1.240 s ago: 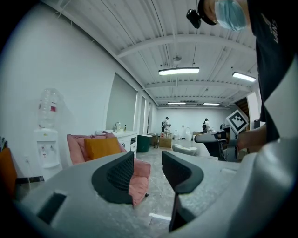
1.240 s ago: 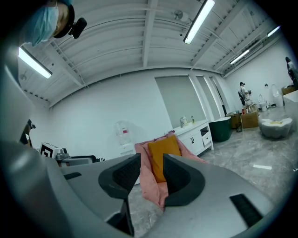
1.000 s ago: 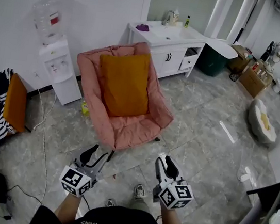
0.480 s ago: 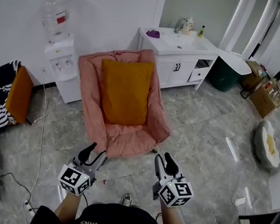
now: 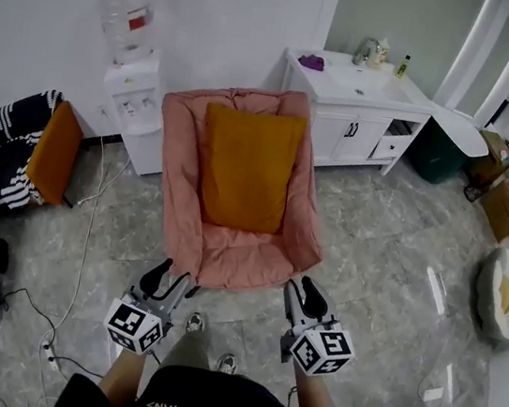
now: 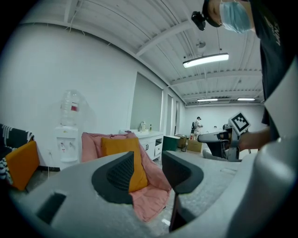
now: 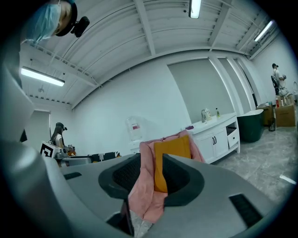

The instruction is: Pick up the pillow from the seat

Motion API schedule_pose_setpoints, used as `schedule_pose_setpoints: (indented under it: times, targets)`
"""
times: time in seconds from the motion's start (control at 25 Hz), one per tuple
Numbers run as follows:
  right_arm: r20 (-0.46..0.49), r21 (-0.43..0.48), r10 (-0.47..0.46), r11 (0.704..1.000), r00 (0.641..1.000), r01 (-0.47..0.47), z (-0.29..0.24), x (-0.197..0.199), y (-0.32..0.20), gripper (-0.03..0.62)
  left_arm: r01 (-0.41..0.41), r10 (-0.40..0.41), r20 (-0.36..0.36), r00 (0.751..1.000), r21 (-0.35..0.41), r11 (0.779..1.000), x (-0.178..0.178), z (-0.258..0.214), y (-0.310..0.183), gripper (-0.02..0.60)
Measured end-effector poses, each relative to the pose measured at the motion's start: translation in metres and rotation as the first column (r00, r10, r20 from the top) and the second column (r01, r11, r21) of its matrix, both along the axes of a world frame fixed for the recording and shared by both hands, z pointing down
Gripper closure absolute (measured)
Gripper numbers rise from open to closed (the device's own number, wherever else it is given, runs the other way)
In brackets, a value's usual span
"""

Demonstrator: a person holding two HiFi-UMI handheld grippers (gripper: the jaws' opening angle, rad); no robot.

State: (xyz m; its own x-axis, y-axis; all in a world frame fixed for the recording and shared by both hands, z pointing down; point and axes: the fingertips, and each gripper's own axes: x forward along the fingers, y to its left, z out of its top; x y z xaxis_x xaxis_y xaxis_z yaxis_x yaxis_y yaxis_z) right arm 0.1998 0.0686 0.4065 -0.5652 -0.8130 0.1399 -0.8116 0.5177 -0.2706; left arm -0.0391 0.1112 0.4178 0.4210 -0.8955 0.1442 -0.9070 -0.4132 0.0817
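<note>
An orange pillow leans upright against the back of a pink padded chair. Both of my grippers hover over the floor just short of the chair's front edge, touching nothing. The left gripper is off the seat's front left corner, and the right gripper off its front right corner. Each stands open with nothing between its jaws. In the left gripper view the pillow and chair show beyond the left gripper. In the right gripper view the pillow shows past the right gripper.
A water dispenser stands left of the chair against the wall. A white sink cabinet is to its right. A striped chair with orange cushions sits far left. Cables trail over the tiled floor.
The chair and pillow have come round to sit straight ahead of both grippers and a little nearer. Both grippers moved along with the person; their jaws look unchanged.
</note>
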Motion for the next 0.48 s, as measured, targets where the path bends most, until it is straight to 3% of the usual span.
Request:
schedule_pose_setpoints:
  times: [0.48]
  targets:
    - [-0.028,0.0,0.057,0.998,0.998,-0.057,0.003,-0.031,-0.106,0.457,-0.062,0.061,-0.01,0.998,-0.011,0.998,-0.028,0.013,-0.129,0.399]
